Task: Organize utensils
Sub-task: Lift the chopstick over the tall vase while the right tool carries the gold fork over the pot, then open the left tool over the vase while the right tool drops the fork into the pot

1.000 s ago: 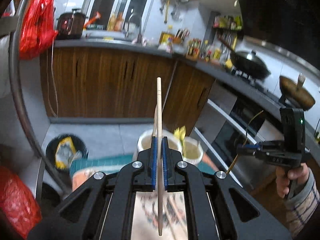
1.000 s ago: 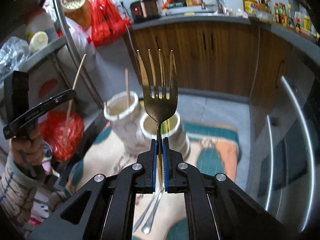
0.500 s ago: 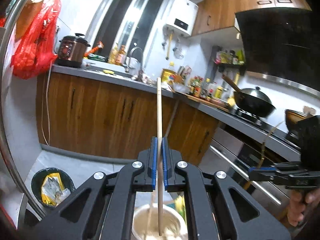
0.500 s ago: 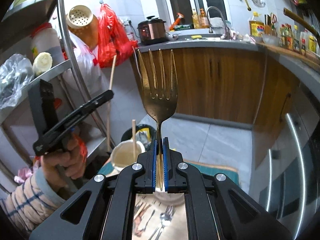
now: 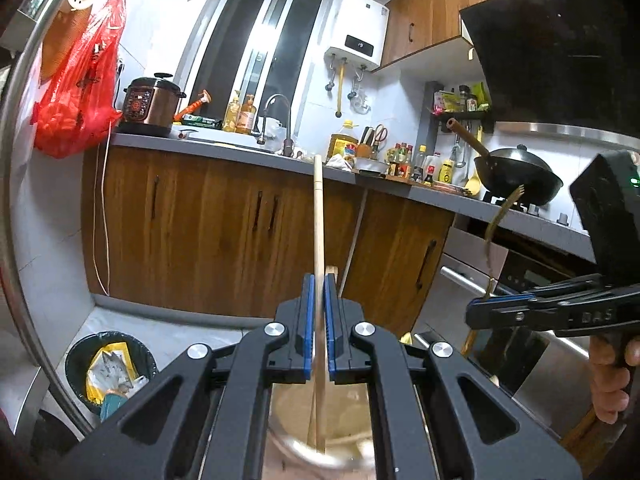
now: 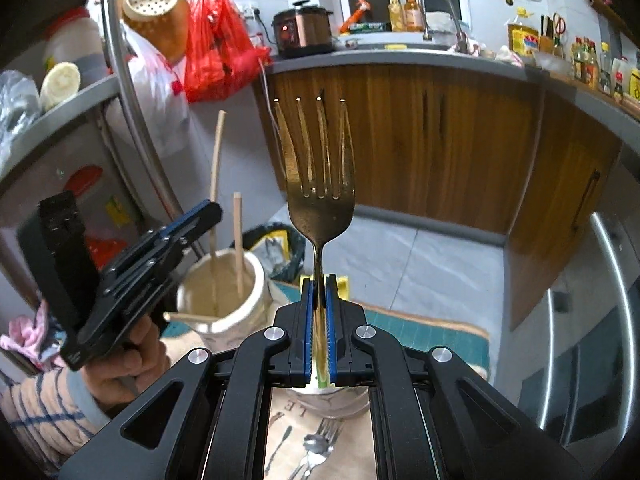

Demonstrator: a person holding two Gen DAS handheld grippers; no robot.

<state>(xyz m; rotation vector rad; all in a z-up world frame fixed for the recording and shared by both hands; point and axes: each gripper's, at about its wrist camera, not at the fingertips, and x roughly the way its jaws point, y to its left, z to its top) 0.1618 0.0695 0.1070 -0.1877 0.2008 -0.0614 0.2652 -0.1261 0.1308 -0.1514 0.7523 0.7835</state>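
Far left in the right wrist view, a metal rack point(image 6: 60, 108) with a jar and bagged odds and ends, a red plastic bag point(image 6: 216, 44) hanging beside it. Lower left, a hand point(image 6: 120, 364) in a striped sleeve gripping the left gripper point(image 6: 210, 210), jaws clenched on a wooden chopstick point(image 6: 216, 168) standing near upright, lower end dipped into the cream utensil holder point(image 6: 224, 312). Second chopstick point(image 6: 239, 240) already standing in that same holder, just beside the first. Centre frame, right gripper point(image 6: 319, 292) pinched tight on the neck of a gold fork point(image 6: 320, 184), tines up, handle running down between the blue pads point(image 6: 307, 328). Directly under the jaws, a second white holder point(image 6: 332, 404), mostly hidden by the gripper body. Below that, loose forks and spoons point(image 6: 316, 448) lying on a patterned mat point(image 6: 420, 332). Behind, a bin point(image 6: 276, 248) on the tiled floor, wooden cabinets point(image 6: 440, 140) to the right. Over to the left wrist view: same chopstick point(image 5: 318, 232) clamped between the blue pads of the left gripper point(image 5: 319, 296), lower end blurred over the holder's mouth point(image 5: 320, 432). Right edge, right gripper point(image 5: 480, 312) seen side-on, fork point(image 5: 500, 220) rising from its tip in front of the wok point(image 5: 516, 176).
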